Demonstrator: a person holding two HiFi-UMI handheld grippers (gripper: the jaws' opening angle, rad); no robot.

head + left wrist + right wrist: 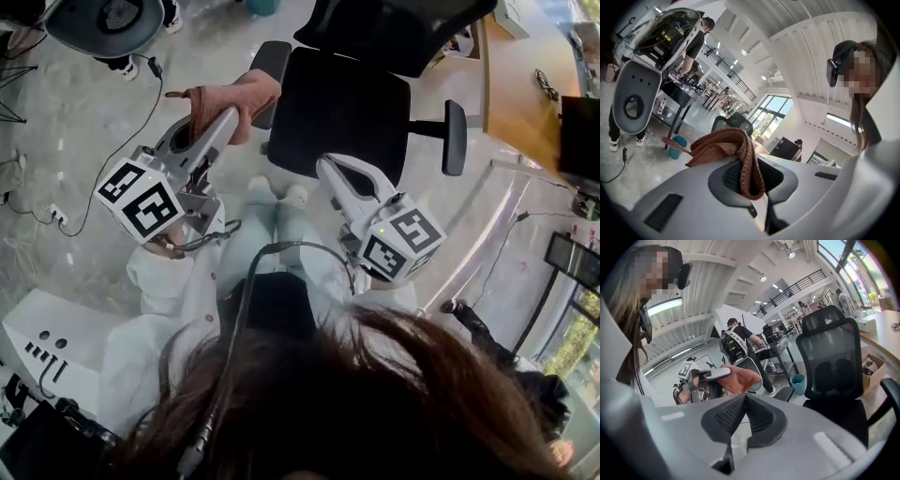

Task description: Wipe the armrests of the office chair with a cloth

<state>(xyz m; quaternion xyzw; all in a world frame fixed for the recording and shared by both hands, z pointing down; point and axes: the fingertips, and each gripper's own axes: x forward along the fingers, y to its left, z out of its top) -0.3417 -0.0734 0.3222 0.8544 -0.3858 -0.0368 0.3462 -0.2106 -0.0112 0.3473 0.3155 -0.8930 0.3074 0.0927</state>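
Note:
A black office chair (337,112) stands in front of me, with its left armrest (269,66) and right armrest (455,136) both in sight. My left gripper (223,114) is shut on a reddish-brown cloth (234,96), which hangs just short of the left armrest. In the left gripper view the cloth (726,150) drapes over the closed pads of that gripper (749,180). My right gripper (326,167) hovers at the seat's front edge. Its jaws are shut with nothing between them. In the right gripper view its tips (744,397) meet below the cloth (740,378), with the chair (829,362) to the right.
A wooden desk (520,84) runs along the right behind the chair. Cables (141,122) trail over the grey floor at left, near another chair's base (103,23). A white device (47,342) sits at lower left. A teal bin (798,383) and people stand farther off.

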